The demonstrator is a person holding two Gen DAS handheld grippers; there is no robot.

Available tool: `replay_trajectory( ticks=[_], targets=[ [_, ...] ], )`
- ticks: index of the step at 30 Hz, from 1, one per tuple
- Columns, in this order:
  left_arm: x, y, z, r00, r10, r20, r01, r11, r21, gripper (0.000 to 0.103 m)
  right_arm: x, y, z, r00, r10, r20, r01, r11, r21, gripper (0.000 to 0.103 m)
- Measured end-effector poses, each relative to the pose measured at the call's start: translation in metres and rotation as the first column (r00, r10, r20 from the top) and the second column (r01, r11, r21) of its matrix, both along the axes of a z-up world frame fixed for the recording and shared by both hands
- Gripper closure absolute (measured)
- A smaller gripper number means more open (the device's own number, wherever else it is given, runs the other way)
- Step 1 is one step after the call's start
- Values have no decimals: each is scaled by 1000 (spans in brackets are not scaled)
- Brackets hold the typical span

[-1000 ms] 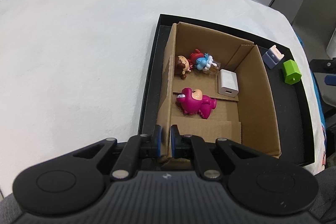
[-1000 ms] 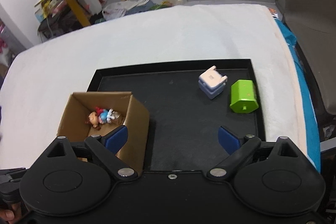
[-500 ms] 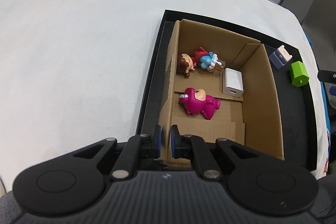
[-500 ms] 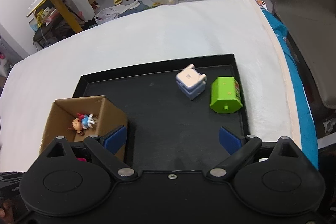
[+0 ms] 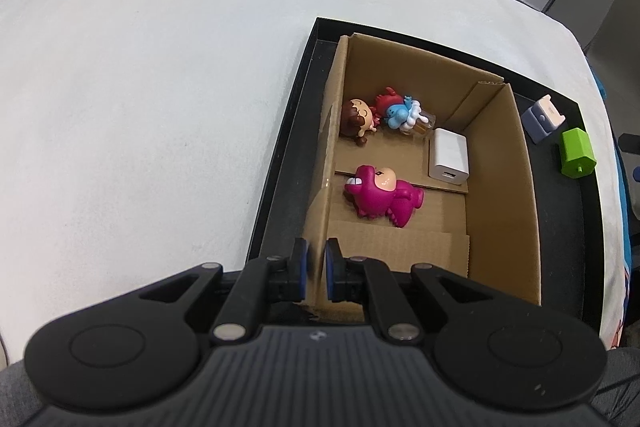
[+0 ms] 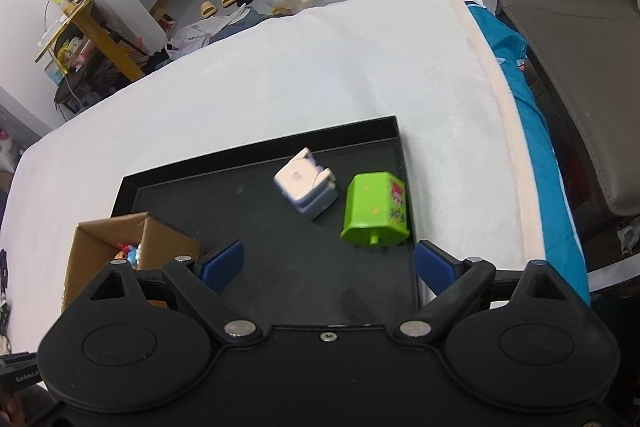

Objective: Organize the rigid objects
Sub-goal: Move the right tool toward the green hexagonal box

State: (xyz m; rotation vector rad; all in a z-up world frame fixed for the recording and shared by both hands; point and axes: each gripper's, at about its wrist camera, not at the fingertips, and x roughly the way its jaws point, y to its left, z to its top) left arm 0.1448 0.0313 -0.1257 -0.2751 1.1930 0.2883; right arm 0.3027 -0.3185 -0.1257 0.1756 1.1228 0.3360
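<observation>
two toys (image 6: 376, 213) on tray (image 6: 256, 163), right tongs (image 6: 328, 263) closing.

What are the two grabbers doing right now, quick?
Left gripper: shut, pinching the cardboard box wall.
Right gripper: open, jaws closing, nothing between them, above the black tray.

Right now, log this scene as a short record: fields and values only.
surface: white cloth
tray: black, on the cloth
box: cardboard, open, in the tray
in box: pink toy, white charger, two small figures
loose on tray: green block, pale blue-white piece
left gripper: shut on the box's wall
right gripper: closing, nothing between its jaws, short of the green block
</observation>
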Motion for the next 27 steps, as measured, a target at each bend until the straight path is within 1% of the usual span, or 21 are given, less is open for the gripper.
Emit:
replay_trajectory(
  ticks=[3, 6, 8, 10, 13, 17, 20, 22, 25, 27],
  targets=[
    [1, 0, -1, 1000, 4, -9, -4, 1000, 3, 95, 11, -3, -6, 1000, -5, -15, 5, 1000, 5, 16],
    [2, 0, -1, 1000, 5, -16, -5, 1000, 4, 95, 21, -6, -13, 999, -12, -37, 13, 1000, 10, 21],
    [1, 0, -1, 1000, 6, -20, -6, 1000, 5, 95, 28, -8, -21, 998, -18, -60, 19, 1000, 19, 28],
    [2, 0, -1, 1000, 5, -24, -5, 1000, 9, 95, 33, -10, -28, 996, -24, -88, 26, 999, 26, 38],
    [0, 0, -1, 1000, 9, -27, -9, 1000, 12, 95, 40, -8, -37, 993, -25, -112, 27, 1000, 14, 47],
    [3, -1, -3, 1000, 8, -28, -8, 1000, 11, 95, 46, -1, -43, 994, -12, -111, 11, 1000, -12, 50],
    [2, -1, -3, 1000, 6, -26, -6, 1000, 12, 95, 49, 9, -51, 993, 4, -119, -11, 998, -56, 55],
    [2, -1, -3, 1000, 2, -23, -2, 1000, 13, 95, 48, 14, -56, 993, 10, -115, -21, 995, -97, 63],
    [1, -1, -3, 1000, -2, -18, 3, 1000, 11, 95, 45, 15, -54, 994, 8, -105, -20, 993, -113, 63],
    [1, -1, -3, 1000, -4, -15, 4, 1000, 8, 95, 41, 17, -53, 993, 6, -117, -20, 993, -119, 64]
  ],
)
